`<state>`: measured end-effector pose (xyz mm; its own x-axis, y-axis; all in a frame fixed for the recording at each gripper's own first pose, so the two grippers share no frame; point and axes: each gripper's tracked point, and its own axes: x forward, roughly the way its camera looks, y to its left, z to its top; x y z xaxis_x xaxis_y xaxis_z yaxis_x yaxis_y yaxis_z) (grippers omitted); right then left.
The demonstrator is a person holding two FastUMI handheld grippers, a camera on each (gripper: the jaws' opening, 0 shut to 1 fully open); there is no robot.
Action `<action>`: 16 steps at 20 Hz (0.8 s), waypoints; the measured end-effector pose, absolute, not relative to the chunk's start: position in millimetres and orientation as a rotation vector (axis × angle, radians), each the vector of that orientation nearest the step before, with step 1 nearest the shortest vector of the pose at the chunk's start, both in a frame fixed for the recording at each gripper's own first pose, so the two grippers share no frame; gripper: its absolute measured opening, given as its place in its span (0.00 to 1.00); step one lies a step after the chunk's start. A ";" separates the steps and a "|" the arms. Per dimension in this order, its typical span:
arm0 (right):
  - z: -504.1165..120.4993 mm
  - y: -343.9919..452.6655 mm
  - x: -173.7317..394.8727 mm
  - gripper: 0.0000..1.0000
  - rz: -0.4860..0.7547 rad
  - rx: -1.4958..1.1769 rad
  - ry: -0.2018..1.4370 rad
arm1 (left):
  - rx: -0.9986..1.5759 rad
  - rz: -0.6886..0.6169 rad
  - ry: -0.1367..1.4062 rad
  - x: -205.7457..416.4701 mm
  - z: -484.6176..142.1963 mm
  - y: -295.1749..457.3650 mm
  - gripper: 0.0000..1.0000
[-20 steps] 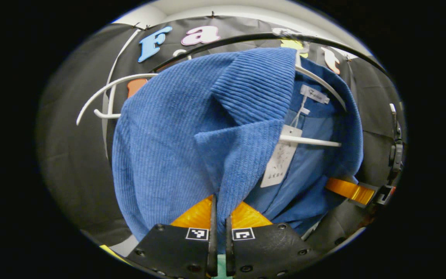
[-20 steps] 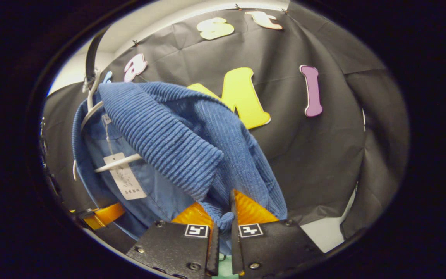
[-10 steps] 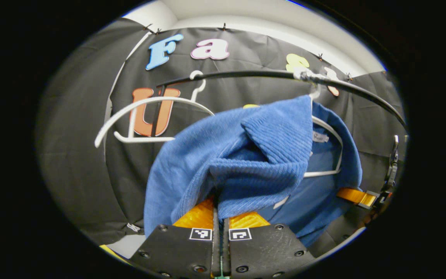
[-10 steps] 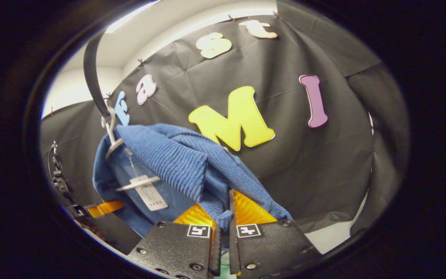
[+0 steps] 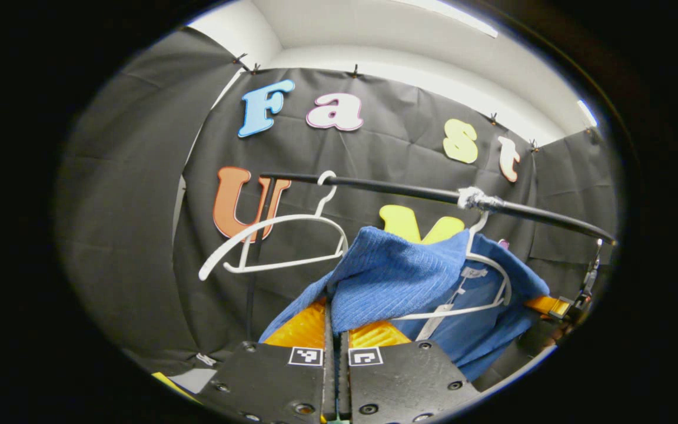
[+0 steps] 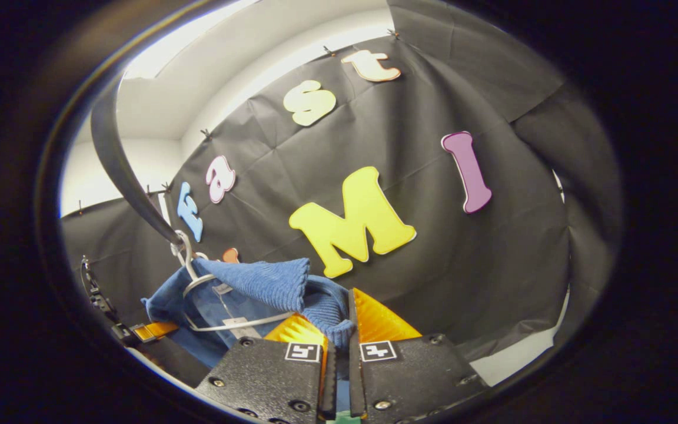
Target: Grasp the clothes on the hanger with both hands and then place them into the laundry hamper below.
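We see the left gripper (image 5: 333, 318) closed tight on a fold of the blue jacket (image 5: 409, 277), and the right gripper (image 6: 345, 321) pinches its other edge. The jacket partly hangs on a white hanger (image 5: 486, 277) under the black rail (image 5: 398, 189); an empty hanger (image 5: 274, 244) hangs beside

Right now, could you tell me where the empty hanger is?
In the left gripper view the empty hanger hangs on the black rail, left of the blue garment and its own hanger.
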<state>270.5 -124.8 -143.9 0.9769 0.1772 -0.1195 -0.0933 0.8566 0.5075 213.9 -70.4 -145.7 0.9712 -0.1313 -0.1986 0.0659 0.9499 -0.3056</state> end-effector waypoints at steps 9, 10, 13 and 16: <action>-117.9 -141.7 286.4 0.12 0.148 0.670 0.127 | -0.346 -0.091 0.191 219.8 -115.6 -45.5 0.02; -115.6 -142.8 289.7 0.12 0.151 0.663 0.128 | -0.335 -0.096 0.190 222.9 -113.3 -44.1 0.02; -112.3 -144.2 303.7 0.12 0.169 0.634 0.142 | -0.317 -0.105 0.196 222.8 -110.1 -40.7 0.07; -116.6 -138.8 316.3 0.11 0.206 0.638 0.172 | -0.299 -0.106 0.215 233.9 -113.0 -29.7 0.07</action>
<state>316.3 -138.8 -116.6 0.9654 0.2425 -0.0956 -0.1370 0.7840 0.6055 233.9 -29.7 -113.0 0.9717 -0.1347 -0.1942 0.0712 0.9504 -0.3028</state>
